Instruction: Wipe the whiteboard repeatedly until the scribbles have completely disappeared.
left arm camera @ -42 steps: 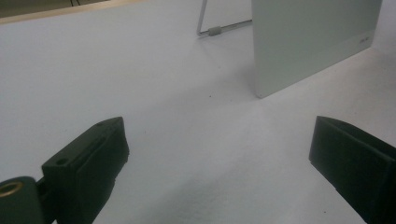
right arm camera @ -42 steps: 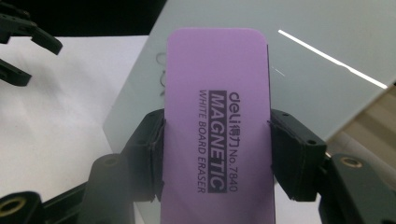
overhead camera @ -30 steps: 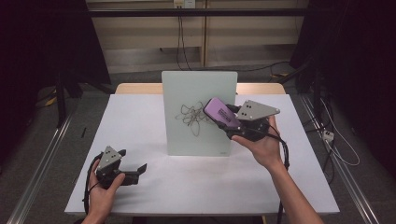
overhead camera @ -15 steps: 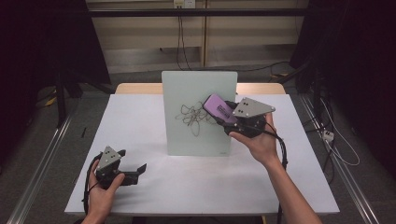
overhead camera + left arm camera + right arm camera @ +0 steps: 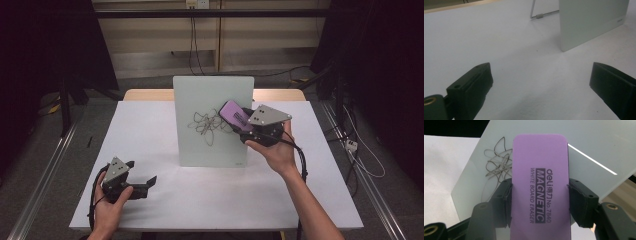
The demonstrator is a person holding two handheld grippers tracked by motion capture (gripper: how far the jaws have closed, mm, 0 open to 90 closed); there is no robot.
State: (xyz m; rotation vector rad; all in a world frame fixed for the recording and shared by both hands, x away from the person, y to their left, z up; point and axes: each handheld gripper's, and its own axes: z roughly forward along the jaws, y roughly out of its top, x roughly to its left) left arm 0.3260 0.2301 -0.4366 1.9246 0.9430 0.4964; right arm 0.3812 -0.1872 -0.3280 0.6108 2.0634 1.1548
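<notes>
My right gripper (image 5: 539,195) pinches the purple eraser (image 5: 540,177) between its jaws before the scribbled whiteboard (image 5: 200,100), while my left gripper (image 5: 142,175) rests spread.

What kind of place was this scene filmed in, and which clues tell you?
Probably a lab or recording room: a white-covered table stands alone on a bare floor with metal rails, and loose cables trail beside it.

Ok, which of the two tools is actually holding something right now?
The right tool, up at the whiteboard, clamped on the purple whiteboard eraser. The left tool sits open and empty, low over the table.
</notes>
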